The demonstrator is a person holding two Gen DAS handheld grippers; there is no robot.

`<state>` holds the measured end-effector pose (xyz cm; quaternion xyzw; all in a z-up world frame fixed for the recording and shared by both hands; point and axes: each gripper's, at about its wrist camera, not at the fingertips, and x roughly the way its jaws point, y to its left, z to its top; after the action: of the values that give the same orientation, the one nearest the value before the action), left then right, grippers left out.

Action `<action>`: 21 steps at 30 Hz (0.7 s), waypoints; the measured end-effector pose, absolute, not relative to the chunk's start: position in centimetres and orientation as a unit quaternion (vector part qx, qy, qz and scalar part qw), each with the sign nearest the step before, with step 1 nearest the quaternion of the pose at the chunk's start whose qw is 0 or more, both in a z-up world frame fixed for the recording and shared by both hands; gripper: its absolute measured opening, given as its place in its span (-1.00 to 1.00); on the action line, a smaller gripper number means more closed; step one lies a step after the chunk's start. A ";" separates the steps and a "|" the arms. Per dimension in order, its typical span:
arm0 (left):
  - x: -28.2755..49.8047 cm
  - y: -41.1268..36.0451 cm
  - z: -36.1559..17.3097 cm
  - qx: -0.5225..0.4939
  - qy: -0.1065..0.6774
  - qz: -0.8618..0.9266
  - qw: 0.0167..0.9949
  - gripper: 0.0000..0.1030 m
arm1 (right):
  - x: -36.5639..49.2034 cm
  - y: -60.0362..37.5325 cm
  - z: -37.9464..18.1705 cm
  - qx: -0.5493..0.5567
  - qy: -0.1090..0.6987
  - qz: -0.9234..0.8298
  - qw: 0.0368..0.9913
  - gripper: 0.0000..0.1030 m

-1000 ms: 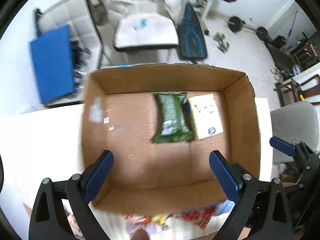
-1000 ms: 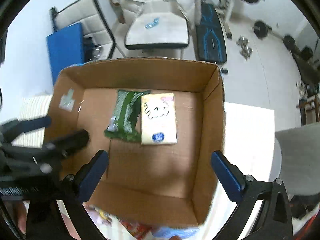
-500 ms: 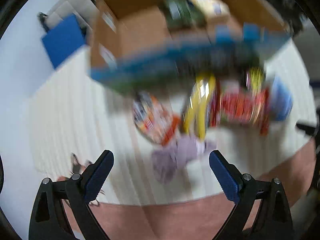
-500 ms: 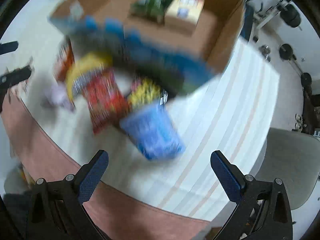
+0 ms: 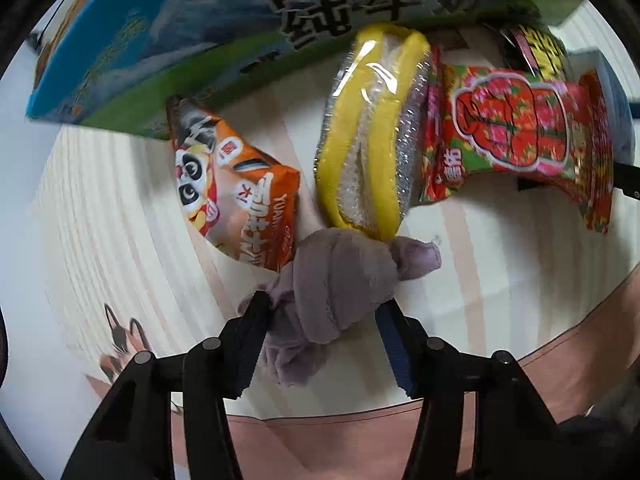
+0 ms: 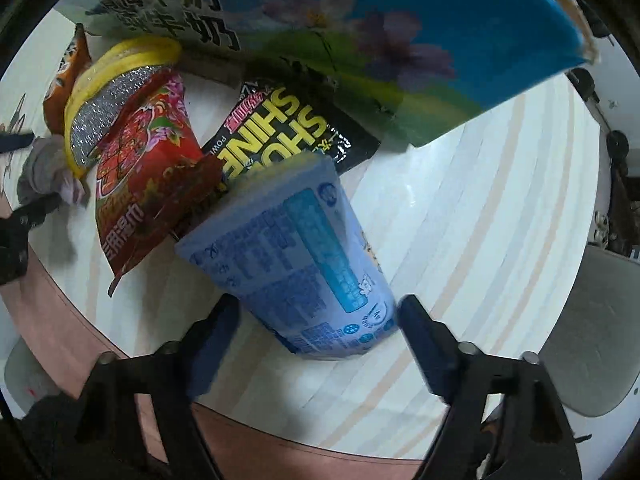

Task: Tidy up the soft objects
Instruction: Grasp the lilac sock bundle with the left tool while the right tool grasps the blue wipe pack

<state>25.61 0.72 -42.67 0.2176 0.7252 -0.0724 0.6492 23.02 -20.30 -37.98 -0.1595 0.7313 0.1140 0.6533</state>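
Two grippers work the same pile of soft goods on a striped white tablecloth point(image 6: 460, 208). We see the left gripper point(image 5: 324, 328) with its blue pads pressed into either side of a crumpled grey-purple cloth point(image 5: 336, 280), the fabric bunched and clamped between them at the 6 o'clock edge of the left wrist view. Touching the cloth at its 12 o'clock side is a yellow sponge pack point(image 5: 372, 128) wrapped in clear film; at the cloth's 10 o'clock an orange snack bag point(image 5: 236, 192) with a panda face leans against it. A red floral wipes packet point(image 5: 520, 136) lies at 2 o'clock, overlapping the sponge pack's right edge.

We see the right gripper point(image 6: 320, 320) with its fingers set wide on either side of a pale blue tissue pack point(image 6: 300, 264); the right pad sits at the pack's corner, the left pad stands just clear of it, so the pack is bracketed but not squeezed. From this pack, a black sachet point(image 6: 288, 132) printed "SHOE SHINE" lies at 12 o'clock, partly tucked under it, and the red packet overlaps at 10 o'clock. A blue-and-green printed carton point(image 6: 380, 40) fills the 12 o'clock band of both views, standing just behind the pile.
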 end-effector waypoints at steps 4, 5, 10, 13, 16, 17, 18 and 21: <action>25.2 2.2 -42.9 0.131 0.752 -0.058 0.643 -0.10 | 22.6 -21.2 -37.1 -0.123 0.744 0.108 0.648 0.02; 24.6 2.8 -42.9 0.106 0.759 -0.056 0.640 -0.10 | 22.4 -21.8 -36.9 -0.104 0.751 0.105 0.643 -0.04; 22.1 4.1 -44.2 -0.065 0.807 -0.049 0.585 -0.10 | 19.5 -24.2 -37.0 -0.003 0.791 0.078 0.607 -0.18; 21.1 4.3 -45.2 -0.120 0.814 -0.046 0.567 -0.08 | 17.3 -25.1 -37.7 0.058 0.811 0.077 0.577 -0.23; 21.1 4.2 -45.5 -0.116 0.809 -0.046 0.575 -0.05 | 16.2 -25.8 -38.4 0.089 0.817 0.078 0.564 -0.19; 21.1 4.0 -45.6 -0.107 0.809 -0.048 0.576 -0.04 | 16.4 -25.9 -38.2 0.093 0.816 0.076 0.565 -0.02; 20.9 3.6 -45.7 -0.100 0.810 -0.052 0.576 -0.04 | 16.4 -26.1 -38.3 0.100 0.813 0.074 0.569 0.11; 21.5 2.0 -44.3 -0.071 0.809 -0.071 0.579 -0.04 | 15.7 -26.2 -38.3 0.097 0.801 0.069 0.587 0.35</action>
<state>21.55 2.05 -44.26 -0.0709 0.8092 -0.0706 0.5789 15.67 -26.20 -38.29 0.0965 0.8010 0.0688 0.5869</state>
